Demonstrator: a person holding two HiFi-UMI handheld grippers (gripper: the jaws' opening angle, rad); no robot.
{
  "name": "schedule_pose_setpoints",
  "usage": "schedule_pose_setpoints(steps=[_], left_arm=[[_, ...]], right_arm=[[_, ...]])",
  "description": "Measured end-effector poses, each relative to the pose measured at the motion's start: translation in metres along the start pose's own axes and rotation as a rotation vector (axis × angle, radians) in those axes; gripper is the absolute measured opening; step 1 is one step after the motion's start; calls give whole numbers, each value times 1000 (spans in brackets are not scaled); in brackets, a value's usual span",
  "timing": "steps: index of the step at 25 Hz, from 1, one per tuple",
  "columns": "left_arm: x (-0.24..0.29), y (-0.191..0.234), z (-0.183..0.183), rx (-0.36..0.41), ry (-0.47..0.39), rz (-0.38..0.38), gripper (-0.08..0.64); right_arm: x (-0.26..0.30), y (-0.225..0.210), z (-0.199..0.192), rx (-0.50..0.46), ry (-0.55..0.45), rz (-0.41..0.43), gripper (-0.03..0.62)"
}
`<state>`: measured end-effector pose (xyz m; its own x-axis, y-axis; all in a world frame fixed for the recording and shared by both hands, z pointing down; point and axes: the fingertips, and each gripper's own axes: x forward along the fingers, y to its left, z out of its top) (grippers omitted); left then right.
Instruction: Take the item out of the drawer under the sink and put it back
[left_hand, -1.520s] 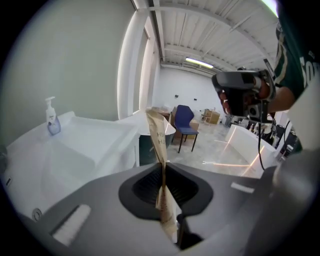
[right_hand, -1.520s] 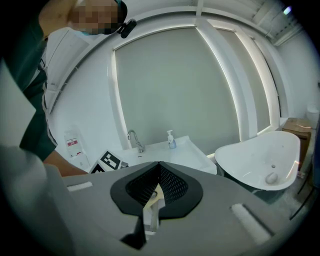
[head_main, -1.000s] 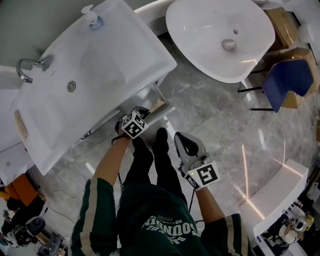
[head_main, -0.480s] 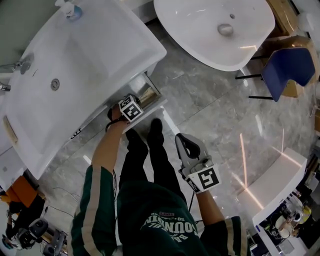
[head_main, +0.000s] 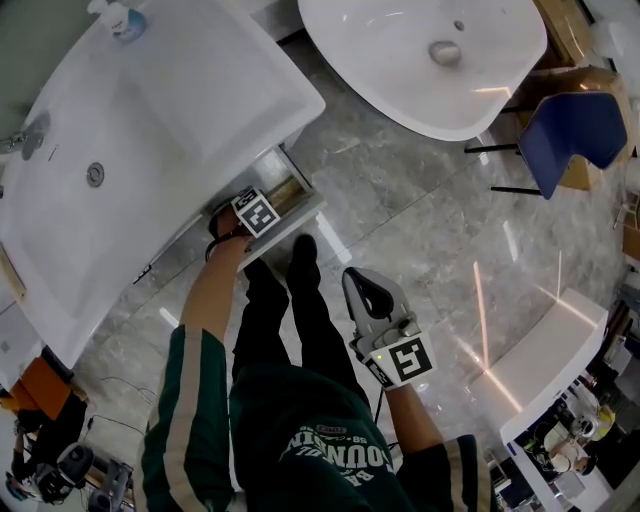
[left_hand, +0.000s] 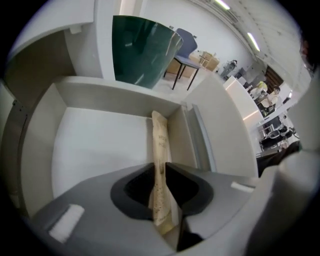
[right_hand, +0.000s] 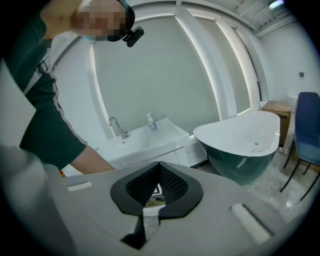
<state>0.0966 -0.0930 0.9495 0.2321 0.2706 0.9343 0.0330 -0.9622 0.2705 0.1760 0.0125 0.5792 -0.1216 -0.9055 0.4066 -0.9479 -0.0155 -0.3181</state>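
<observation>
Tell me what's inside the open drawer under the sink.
Only a tan packet, pinched in the left gripper, hanging along the drawer's right wall; the visible white floor shows nothing else. The gripper covers the drawer's near end.

Slim tan packet (left_hand: 160, 150) stands edgewise inside the open white drawer (left_hand: 100, 145).

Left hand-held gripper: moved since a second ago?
Yes. The left hand-held gripper has dropped toward the open drawer under the sink, gripping the paper packet.

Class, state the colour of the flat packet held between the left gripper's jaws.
The packet is pale beige with faint brown print. It shows best in the left gripper view.
</observation>
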Motion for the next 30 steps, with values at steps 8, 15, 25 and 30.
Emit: schedule_pose_setpoints(steps=[8, 15, 25, 30], left_arm=[[-34, -15, 8, 7, -92, 37, 81], [-106, -55, 12, 4, -198, 64, 80], [-275, -97, 7, -153, -526, 178, 49], [-349, -98, -16, -250, -682, 272, 49]], right_arm=[[8, 14, 12, -12, -15, 23, 2], [8, 41, 48, -51, -60, 88, 2], [2, 102, 107, -134, -124, 191, 2], [7, 127, 145, -189, -174, 251, 2]])
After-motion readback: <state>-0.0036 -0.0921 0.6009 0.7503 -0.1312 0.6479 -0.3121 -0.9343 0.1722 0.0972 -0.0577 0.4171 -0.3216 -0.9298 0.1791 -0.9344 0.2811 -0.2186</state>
